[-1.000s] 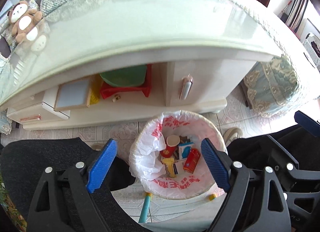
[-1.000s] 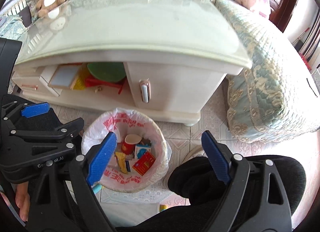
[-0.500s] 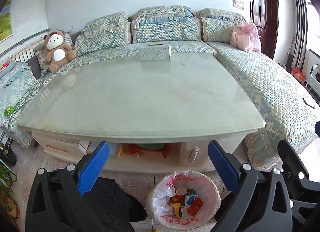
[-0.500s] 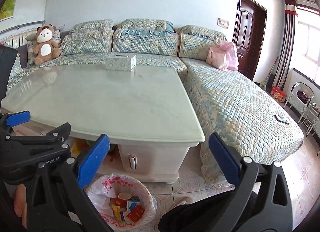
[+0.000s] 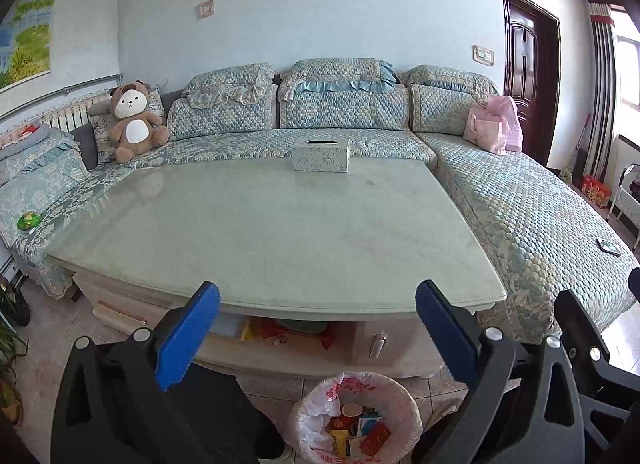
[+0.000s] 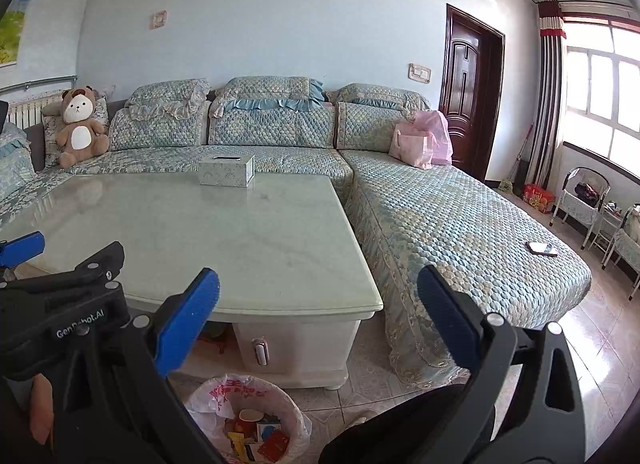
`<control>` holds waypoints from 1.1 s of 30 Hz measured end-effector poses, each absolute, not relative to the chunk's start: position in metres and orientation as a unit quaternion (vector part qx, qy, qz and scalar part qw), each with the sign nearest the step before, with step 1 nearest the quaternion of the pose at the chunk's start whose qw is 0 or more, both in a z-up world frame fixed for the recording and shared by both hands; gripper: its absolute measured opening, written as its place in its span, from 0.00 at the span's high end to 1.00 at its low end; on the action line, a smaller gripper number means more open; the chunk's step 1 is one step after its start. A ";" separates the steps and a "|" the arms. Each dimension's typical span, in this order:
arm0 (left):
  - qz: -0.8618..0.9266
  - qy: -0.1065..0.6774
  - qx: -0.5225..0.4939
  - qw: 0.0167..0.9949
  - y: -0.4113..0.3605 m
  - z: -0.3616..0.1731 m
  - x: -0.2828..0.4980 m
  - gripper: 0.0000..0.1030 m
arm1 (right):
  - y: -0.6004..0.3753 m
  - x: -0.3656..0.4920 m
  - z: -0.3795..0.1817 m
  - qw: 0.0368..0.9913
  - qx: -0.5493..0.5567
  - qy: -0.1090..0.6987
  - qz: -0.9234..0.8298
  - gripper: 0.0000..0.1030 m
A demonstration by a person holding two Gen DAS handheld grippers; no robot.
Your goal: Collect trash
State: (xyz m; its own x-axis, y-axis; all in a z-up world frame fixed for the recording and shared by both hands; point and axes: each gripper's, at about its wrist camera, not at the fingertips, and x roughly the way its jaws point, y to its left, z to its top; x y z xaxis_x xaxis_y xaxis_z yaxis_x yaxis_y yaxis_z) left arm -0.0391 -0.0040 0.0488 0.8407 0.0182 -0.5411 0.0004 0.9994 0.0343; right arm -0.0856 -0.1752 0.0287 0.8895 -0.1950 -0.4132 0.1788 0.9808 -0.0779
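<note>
Left wrist view: the left gripper [image 5: 318, 328] fills the bottom of the frame, its blue-padded fingers [image 5: 188, 330] spread wide with nothing between them. Below and between them, on the tiled floor, stands a round bin [image 5: 357, 416] lined with a white bag printed in red. Inside it lies the trash [image 5: 360, 430]: a paper cup, a red packet, and small blue and yellow cartons (all packed close together). Just beyond the bin is the pale glass-topped desk [image 5: 280, 232], with an open shelf underneath holding red and green items. A patterned tissue box [image 5: 321, 155] sits at the desk's far edge. Behind it, a quilted blue-green sofa [image 5: 520, 204] wraps around the far side and right side of the desk, with a brown teddy bear [image 5: 134, 122] at its left end and a pink bag [image 5: 494, 130] at the right corner.

Right wrist view: the right gripper [image 6: 318, 326] also has its fingers held wide, holding nothing. The same bin shows low in the frame, and the left gripper's black body sits at the left edge. A phone [image 6: 542, 248] lies on the sofa's right section. A dark wooden door [image 6: 468, 100] stands in the far wall.
</note>
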 end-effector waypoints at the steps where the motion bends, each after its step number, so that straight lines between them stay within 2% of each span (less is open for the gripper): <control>1: 0.004 0.280 0.015 0.960 -0.004 0.050 -0.040 0.07 | -0.174 -0.088 0.030 0.972 -0.020 0.213 -0.098 0.06; 33: 0.010 0.284 0.004 0.959 0.003 0.050 -0.040 0.07 | -0.166 -0.098 0.038 0.973 -0.029 0.202 -0.110 0.06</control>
